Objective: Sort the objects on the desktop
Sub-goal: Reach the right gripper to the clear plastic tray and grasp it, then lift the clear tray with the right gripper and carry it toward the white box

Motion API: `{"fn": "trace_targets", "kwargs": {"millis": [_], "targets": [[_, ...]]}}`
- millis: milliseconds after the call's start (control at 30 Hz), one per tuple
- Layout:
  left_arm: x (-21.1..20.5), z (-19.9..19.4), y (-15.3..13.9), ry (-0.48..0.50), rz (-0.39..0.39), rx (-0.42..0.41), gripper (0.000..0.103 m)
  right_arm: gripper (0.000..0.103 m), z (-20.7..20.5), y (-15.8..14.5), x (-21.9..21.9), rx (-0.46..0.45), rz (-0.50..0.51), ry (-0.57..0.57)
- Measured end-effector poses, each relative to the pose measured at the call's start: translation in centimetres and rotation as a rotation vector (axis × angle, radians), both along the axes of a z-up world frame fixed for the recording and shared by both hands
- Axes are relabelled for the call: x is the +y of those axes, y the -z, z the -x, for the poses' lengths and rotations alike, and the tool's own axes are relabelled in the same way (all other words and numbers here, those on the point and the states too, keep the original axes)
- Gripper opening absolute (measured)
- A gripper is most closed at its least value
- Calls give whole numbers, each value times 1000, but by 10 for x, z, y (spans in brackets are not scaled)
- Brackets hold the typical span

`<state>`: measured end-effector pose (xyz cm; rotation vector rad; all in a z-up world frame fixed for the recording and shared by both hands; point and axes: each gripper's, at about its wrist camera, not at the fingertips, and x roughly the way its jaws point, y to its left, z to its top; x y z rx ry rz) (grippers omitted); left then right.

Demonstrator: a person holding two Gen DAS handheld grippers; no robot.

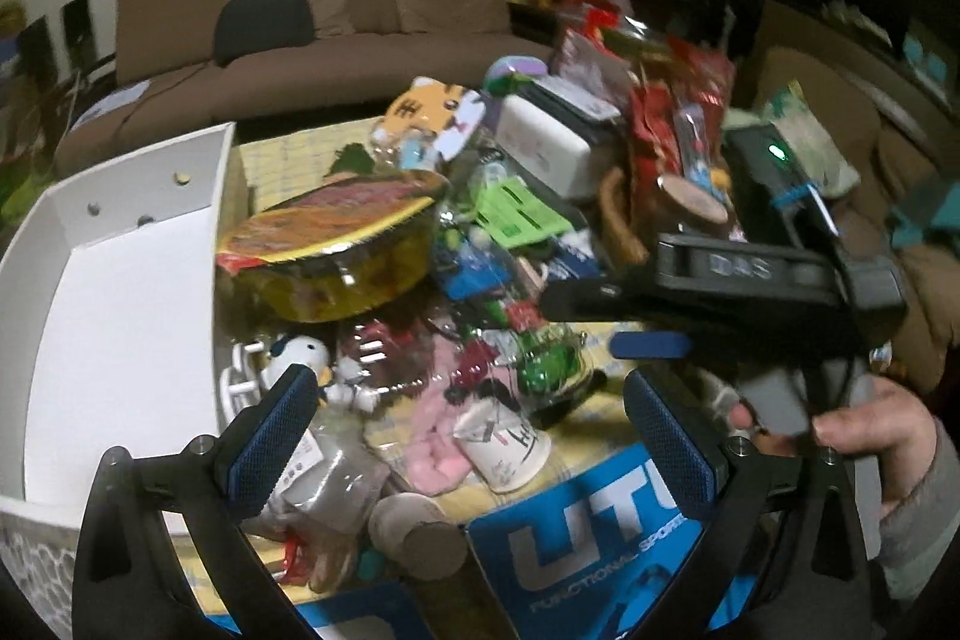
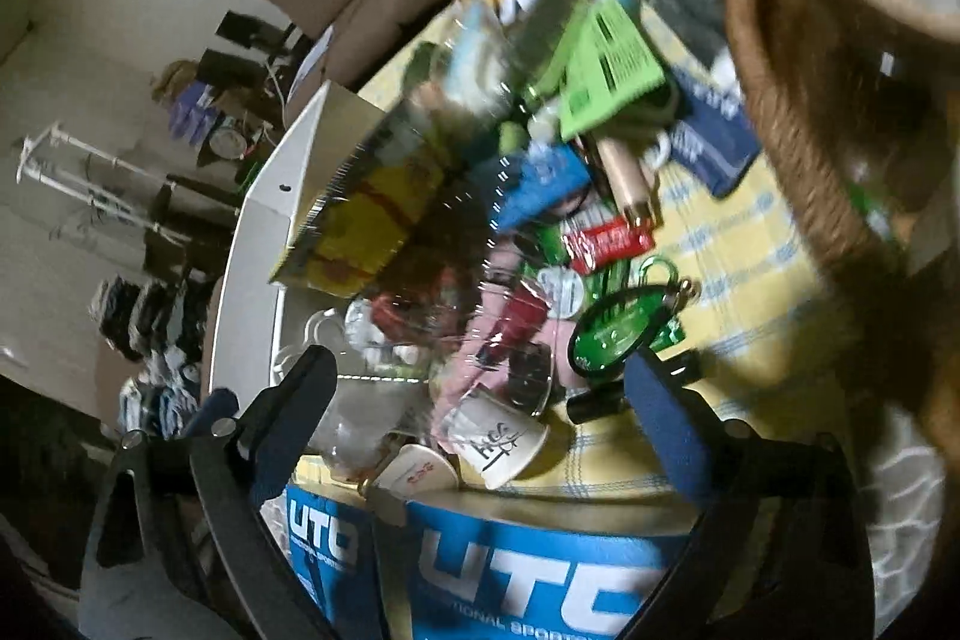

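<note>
Two tools [image 1: 471,436] [image 2: 480,412] agape (mesh-textured pads); round foil-lidded bowl [image 1: 330,250].

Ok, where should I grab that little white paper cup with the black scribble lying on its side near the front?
Grip the white paper cup across its tapered side wall, coming down from above with the open right gripper. It seems to lie tipped with its mouth toward the pink plush, so the rim looks harder to reach.

"UTO" on blue box [image 2: 528,568]; "DAS" on right hand-held gripper [image 1: 648,322].
</note>
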<state>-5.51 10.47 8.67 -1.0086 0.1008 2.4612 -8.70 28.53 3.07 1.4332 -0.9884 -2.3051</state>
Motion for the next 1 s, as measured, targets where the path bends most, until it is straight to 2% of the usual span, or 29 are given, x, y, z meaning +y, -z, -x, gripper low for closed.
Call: {"fn": "trace_targets", "kwargs": {"millis": [67, 100, 133, 200, 300, 367, 433, 600, 667, 733, 800, 833, 900, 1000], "targets": [[4, -1, 5, 15, 24, 1, 103, 96, 5, 11, -3, -14, 29, 0], [5, 0, 7, 22, 31, -5, 103, 87, 6, 14, -4, -13, 52, 1], [7, 0, 9, 25, 37, -8, 103, 66, 8, 19, -5, -12, 98, 1], [9, -1, 13, 44, 55, -13, 103, 46, 11, 29, -6, -26, 199, 4], [16, -4, 17, 66, 119, 4, 103, 33, 11, 44, -3, -20, 393, 14], [18, -6, 17, 73, 144, 20, 103, 27, 6, 38, -2, 47, 435, 2], [21, -7, 15, 67, 177, 48, 103, 21, 2, 26, -3, 108, 432, -4], [32, -8, 11, 22, 306, 142, 103, 14, -1, -9, -13, 169, 425, -49], [32, -8, 7, -7, 333, 178, 103, 13, -7, -30, -22, 209, 399, -73], [30, -8, 1, -27, 320, 187, 96, 10, -16, -52, -22, 241, 381, -87], [23, -7, -8, -38, 261, 164, 72, 7, -27, -73, -23, 282, 366, -105], [18, -6, -12, -42, 225, 146, 64, 7, -32, -87, -26, 304, 332, -109], [9, -6, -20, -55, 172, 116, 41, 7, -45, -106, -25, 339, 304, -126], [0, -15, -31, -44, 95, 94, 32, 7, -58, -131, -31, 365, 262, -146]]}}
